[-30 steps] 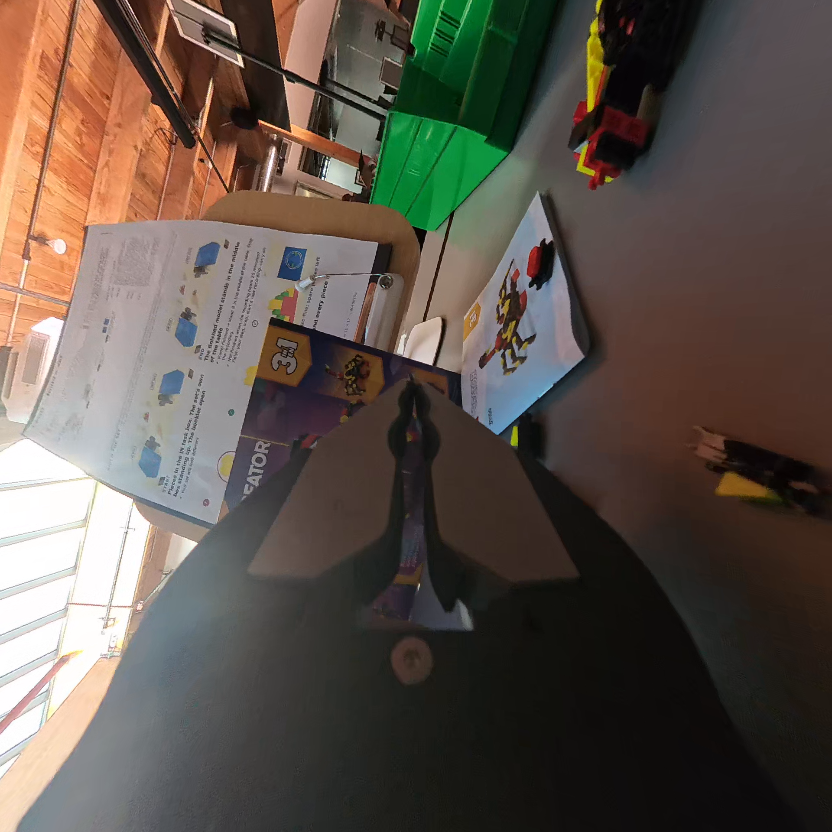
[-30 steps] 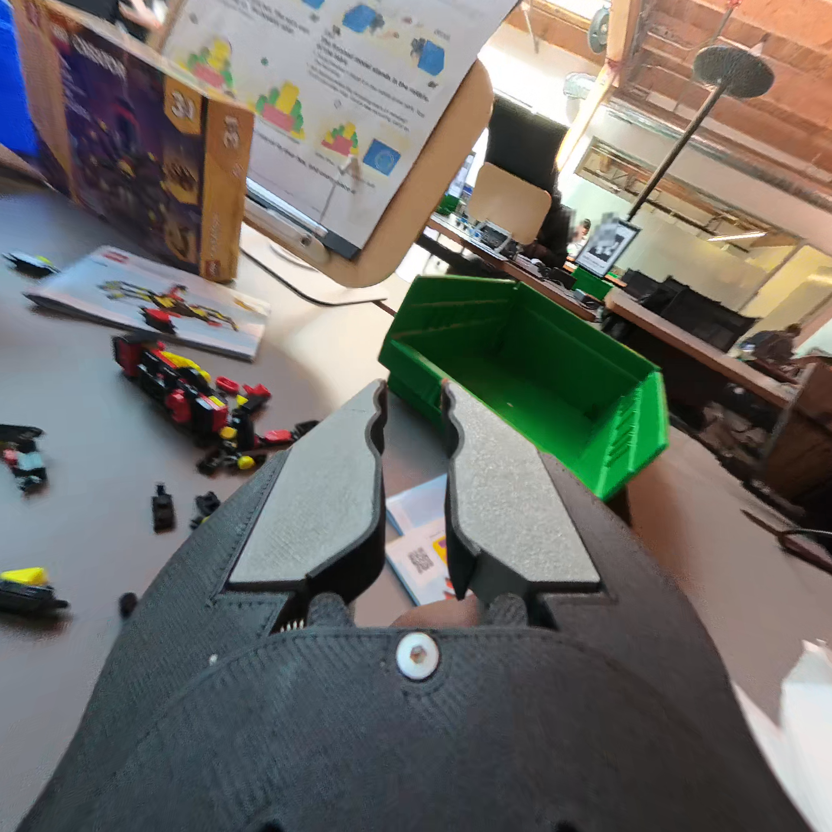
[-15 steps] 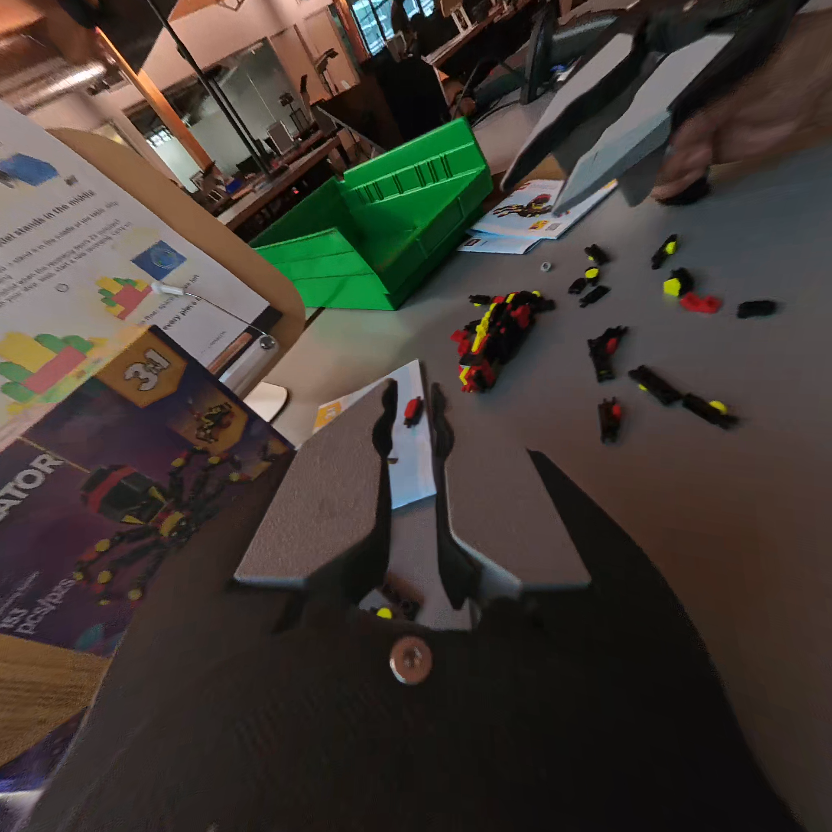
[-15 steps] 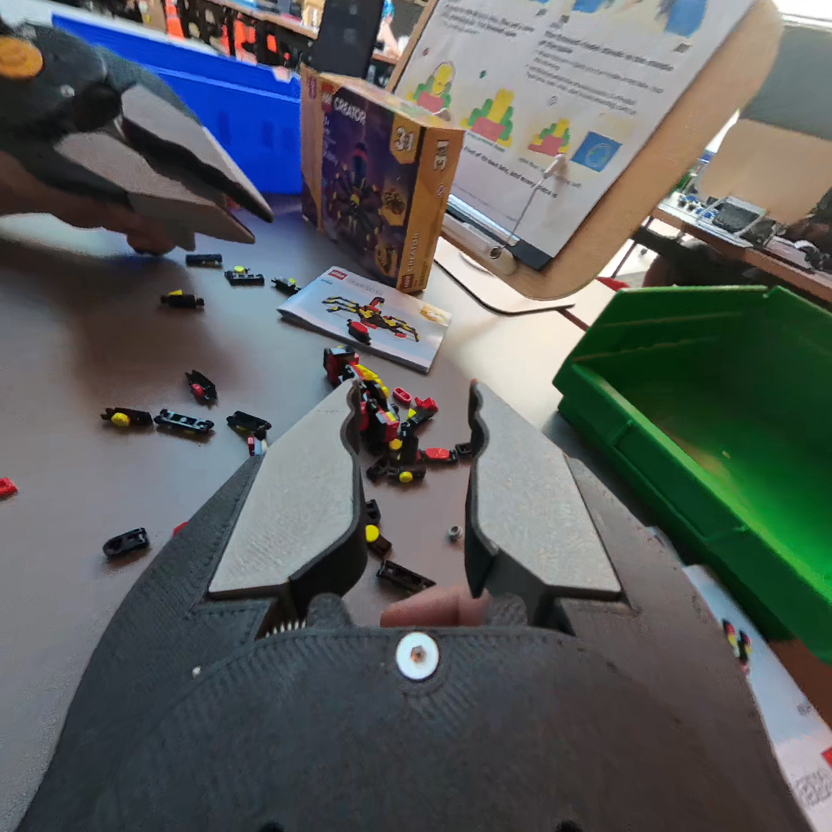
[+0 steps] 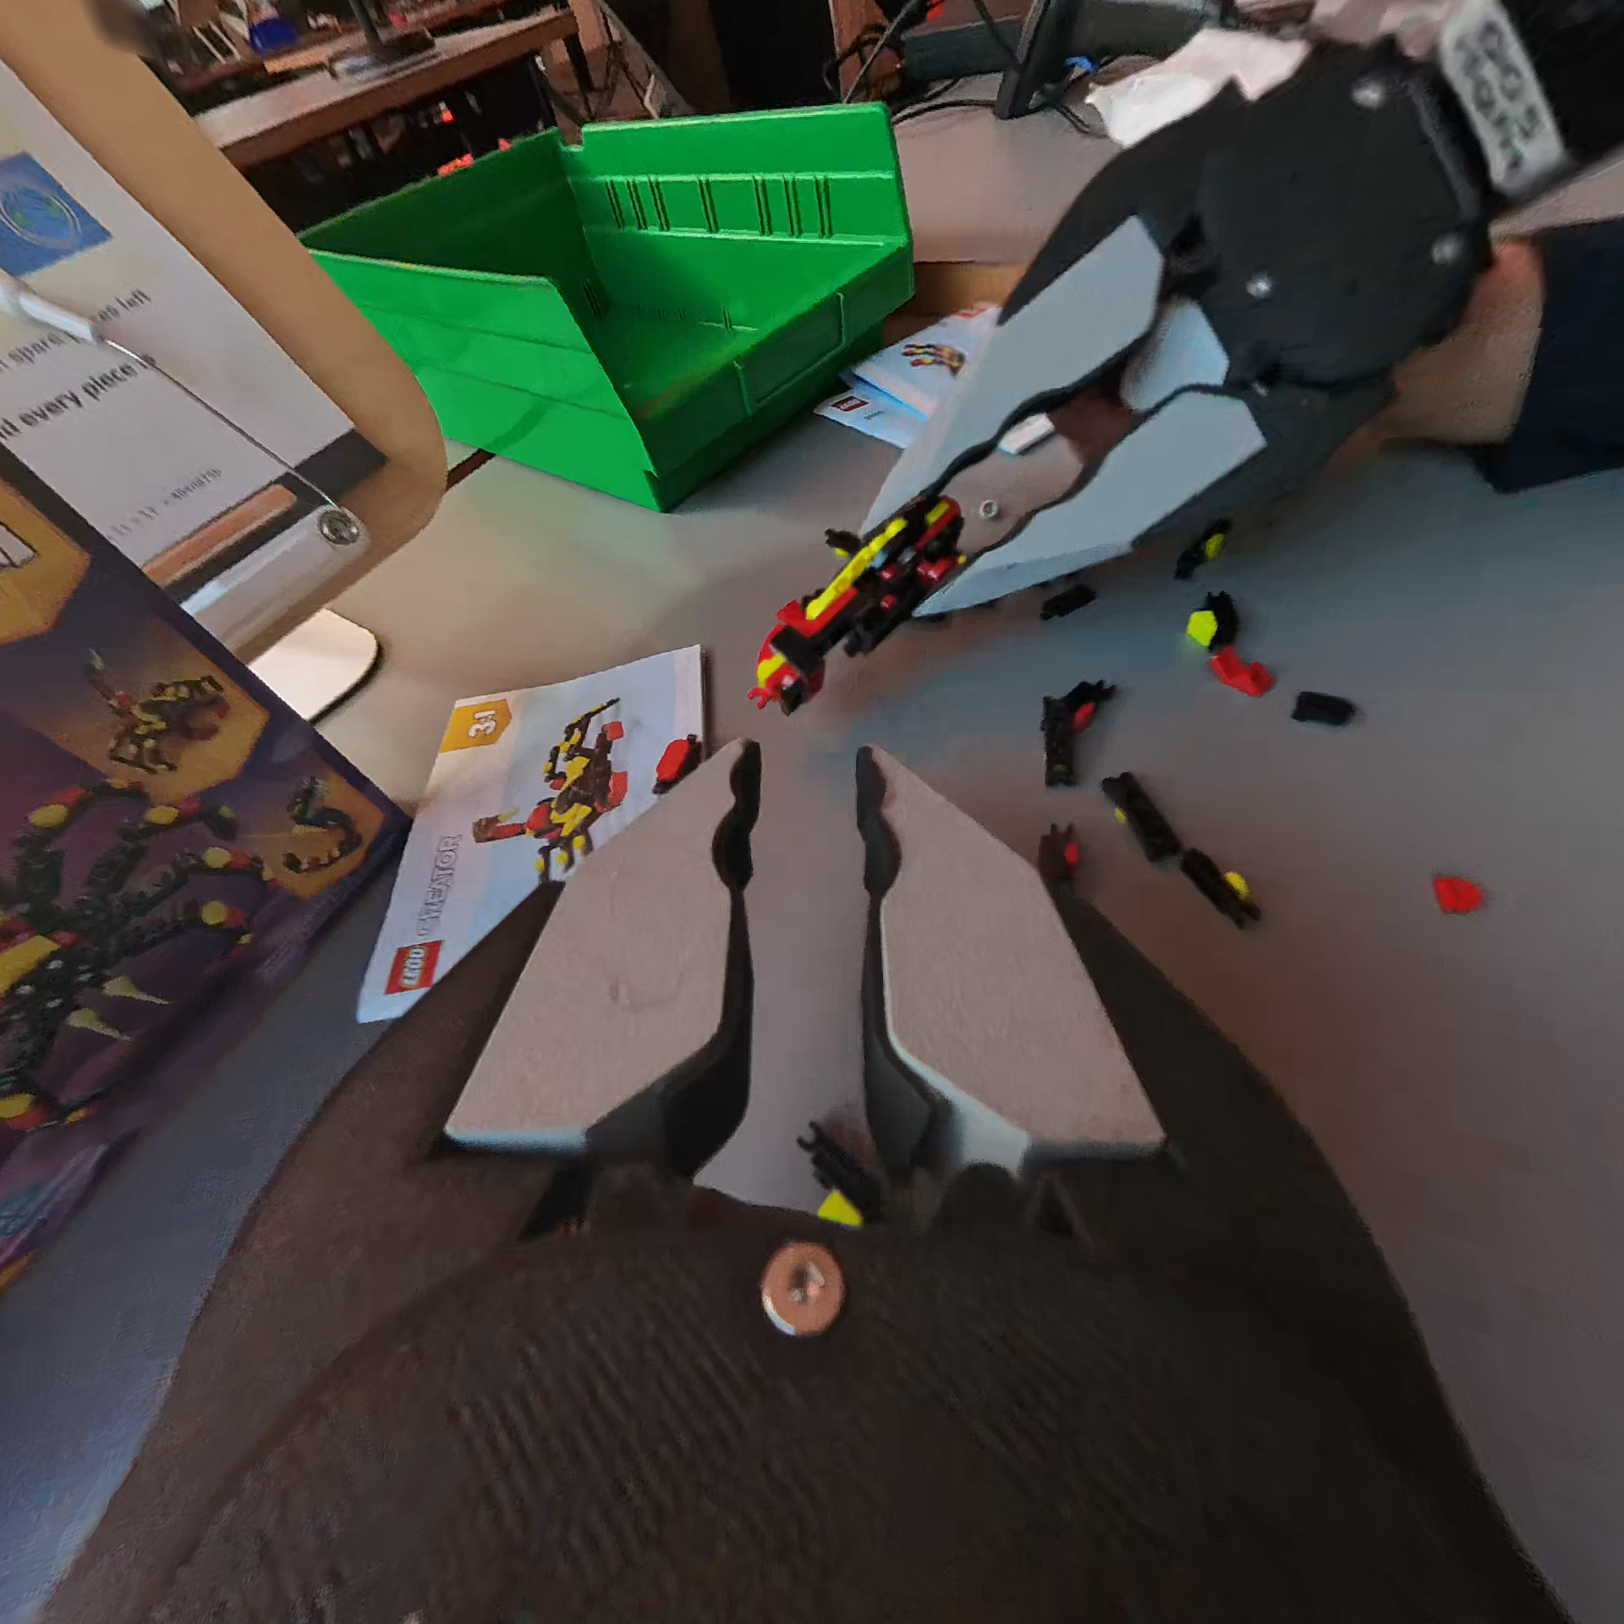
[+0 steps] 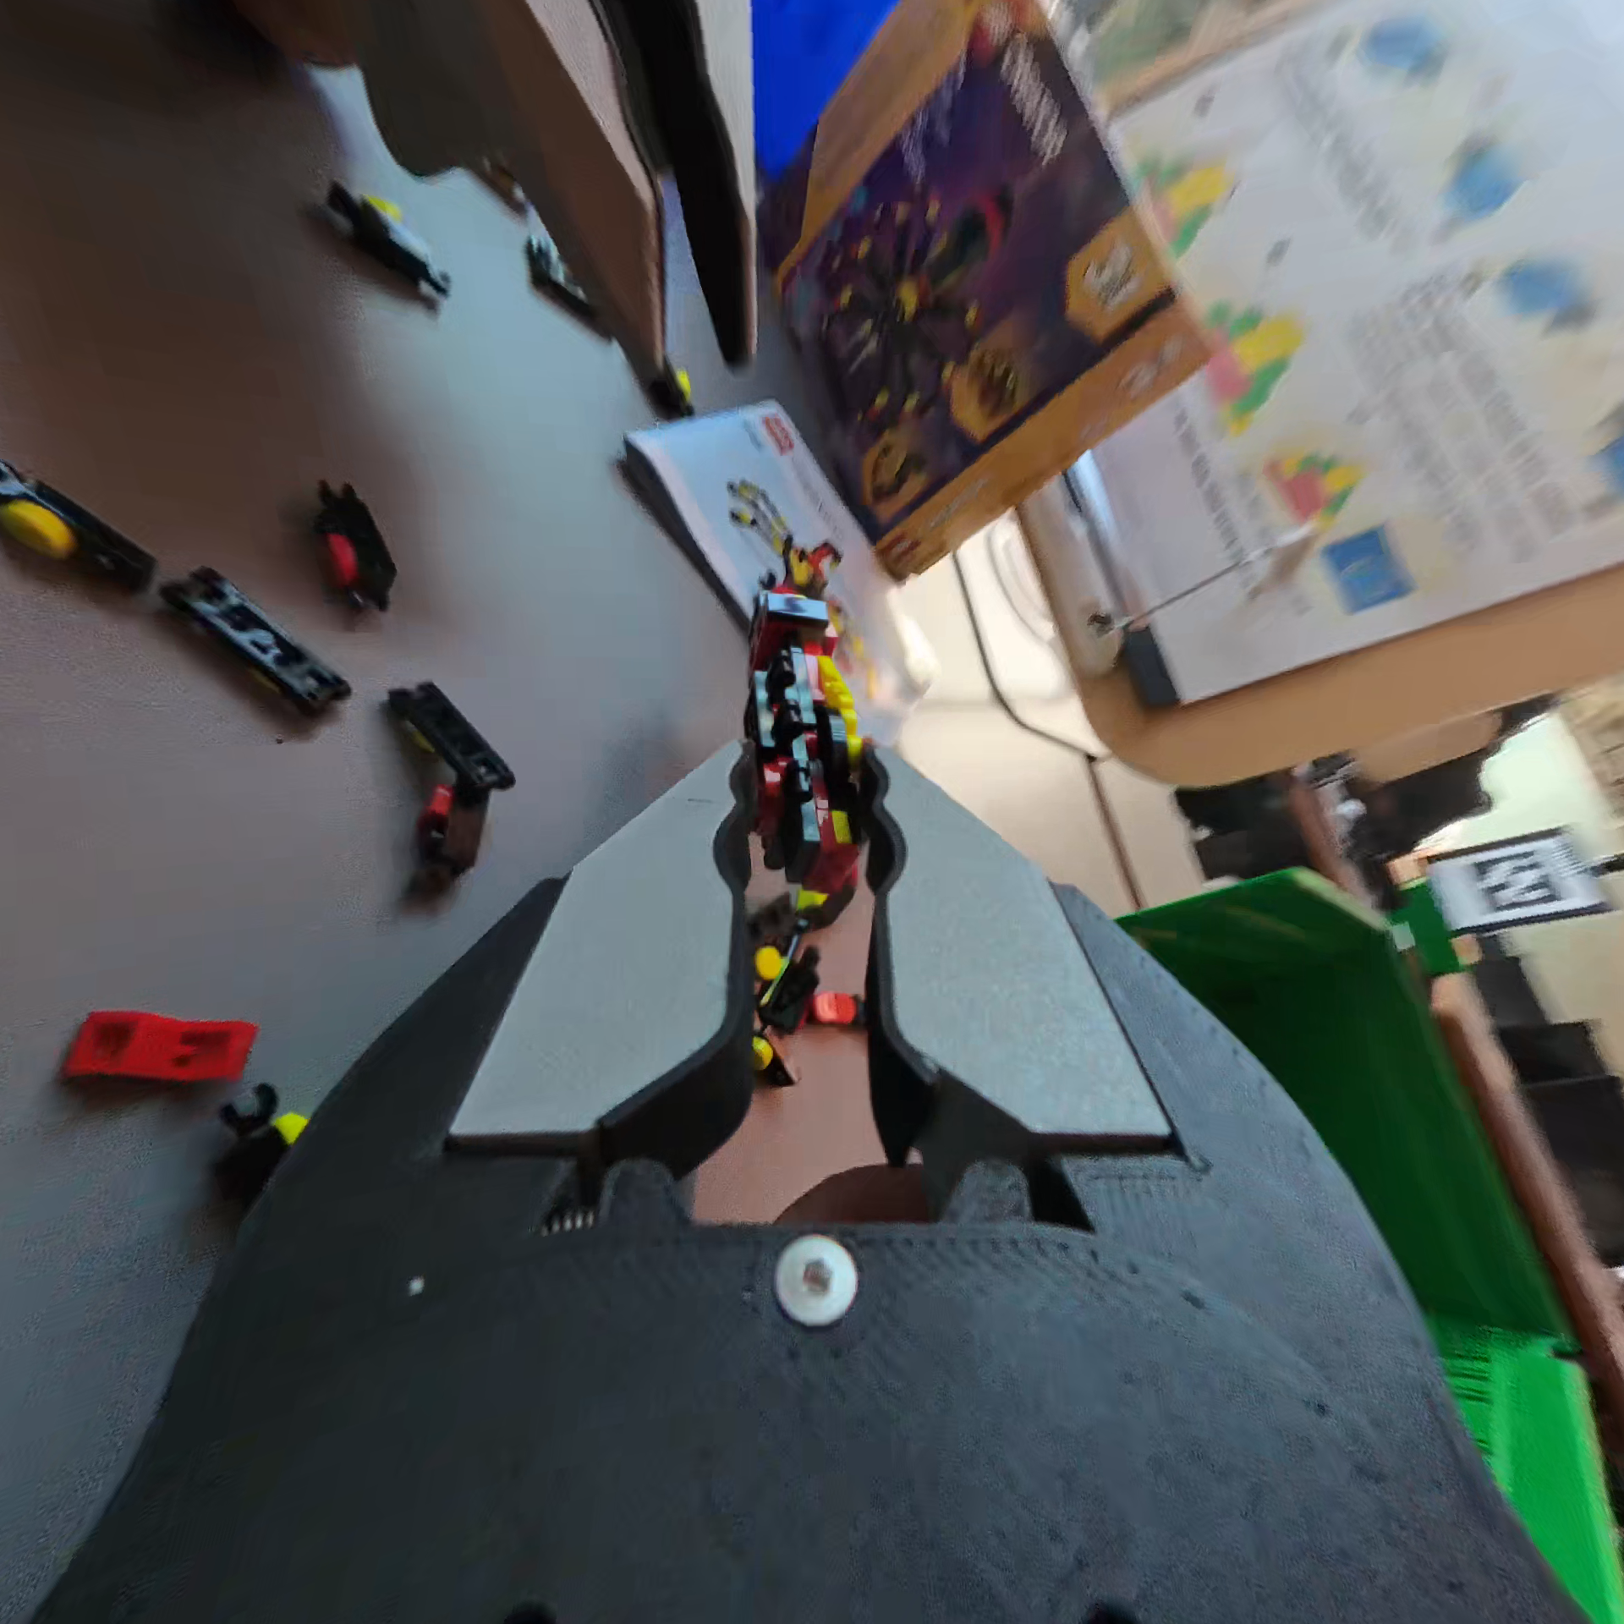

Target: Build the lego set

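Right gripper (image 6: 804,773) clamped on the brick model (image 6: 795,685); left gripper (image 5: 808,764) apart and empty.

Half a second ago the right jaws stood wide over the red, black and yellow model. Now both fingertips press its sides, near the middle of the table (image 5: 1318,1098), with its front end sticking out past them toward the booklet (image 5: 527,835). That gripper is rolled onto its side and reaches in low from the table's right. The left gripper hovers level over bare table, its left tip just beside the booklet's edge, and has turned toward the model. Loose pieces (image 5: 1142,817) lie scattered to its right. The green bin (image 5: 659,308) sits toward the far edge, and the purple box (image 5: 132,879) stands at the left.
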### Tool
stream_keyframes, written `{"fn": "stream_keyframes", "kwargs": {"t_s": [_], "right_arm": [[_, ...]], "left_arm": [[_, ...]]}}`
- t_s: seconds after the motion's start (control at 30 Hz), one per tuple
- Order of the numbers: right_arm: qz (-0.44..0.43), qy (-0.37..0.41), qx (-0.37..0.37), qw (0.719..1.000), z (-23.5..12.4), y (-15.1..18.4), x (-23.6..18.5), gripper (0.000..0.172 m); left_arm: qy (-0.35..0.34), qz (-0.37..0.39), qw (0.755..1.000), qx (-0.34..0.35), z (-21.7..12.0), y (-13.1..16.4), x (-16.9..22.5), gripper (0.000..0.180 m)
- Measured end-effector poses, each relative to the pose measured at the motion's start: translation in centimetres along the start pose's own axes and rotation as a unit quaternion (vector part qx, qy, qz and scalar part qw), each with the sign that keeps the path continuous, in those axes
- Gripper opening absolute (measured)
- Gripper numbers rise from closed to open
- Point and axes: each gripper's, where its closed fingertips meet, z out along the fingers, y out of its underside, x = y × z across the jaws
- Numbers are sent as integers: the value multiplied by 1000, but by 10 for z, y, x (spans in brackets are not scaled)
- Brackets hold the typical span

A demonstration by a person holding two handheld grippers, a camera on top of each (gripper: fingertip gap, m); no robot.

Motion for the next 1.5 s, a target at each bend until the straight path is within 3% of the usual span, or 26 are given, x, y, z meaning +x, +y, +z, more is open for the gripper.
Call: {"fn": "stream_keyframes", "kwargs": {"t_s": [0.1,0.2,0.33,0.63,0.7,0.87,1.1,1.17,1.23,1.37,1.5], "right_arm": [[-62,63,36,995,-10,-25,4,20],[-118,111,51,986,-18,-44,7,19],[-141,134,100,976,-30,-72,0,19],[-162,142,150,965,-38,-99,-14,19],[-159,143,158,964,-39,-101,-14,19],[-173,150,141,963,-32,-91,-14,19],[-171,165,116,965,-26,-91,-13,22],[-127,159,98,974,-23,-88,-8,22],[-118,144,101,977,-21,-88,-9,22],[-124,118,92,981,-19,-79,-13,22],[-99,73,102,987,-19,-77,-22,22]], "left_arm": [[22,-75,995,58,-2,-18,2,21],[45,-91,990,97,-7,-27,4,22],[103,-131,981,101,-9,-30,16,40],[247,-216,931,162,-30,-52,39,39],[243,-217,931,162,-30,-51,36,28],[205,-182,953,130,-22,-41,33,27],[199,-193,952,128,-18,-42,39,26],[177,-191,955,141,-16,-45,35,27],[162,-151,967,127,-17,-43,34,27],[51,40,995,82,-18,-27,22,41],[-29,220,975,29,-11,-12,23,46]]}}
